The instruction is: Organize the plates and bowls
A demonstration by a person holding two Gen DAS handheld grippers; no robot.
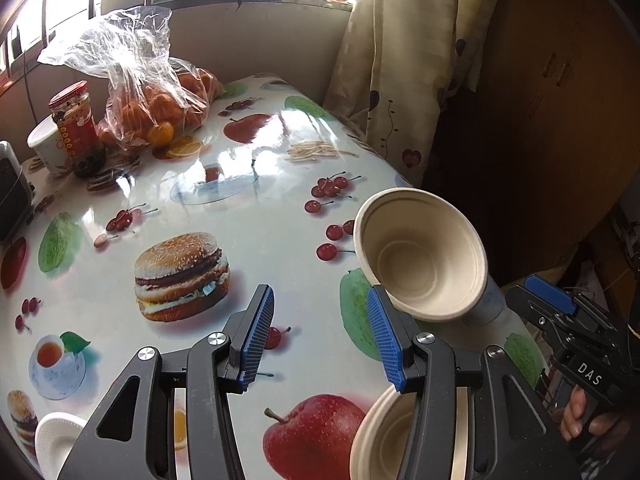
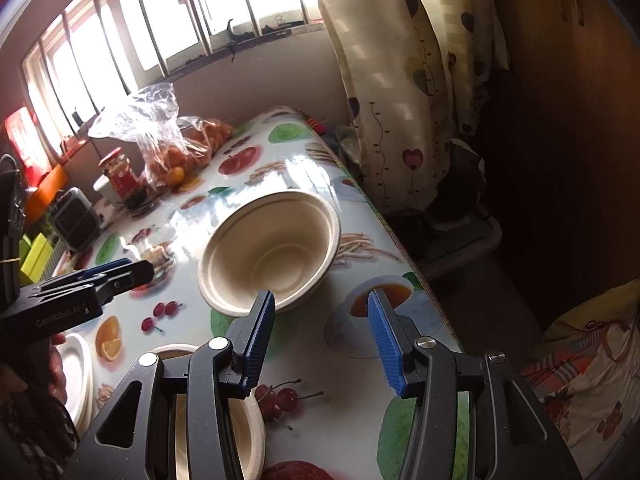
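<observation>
Left gripper [image 1: 320, 332]: jaws apart, nothing between them.
Right gripper [image 2: 322, 336]: jaws apart, empty.
Beige bowl [image 2: 270, 246]: upright near table [image 2: 352, 392] right edge.
Open room: bare tablecloth left of bowl.

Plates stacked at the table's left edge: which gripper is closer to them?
Left. The left gripper hovers just beyond the plates, with the hand holding it right beside them. The right gripper is further right, by the bowl.
</observation>
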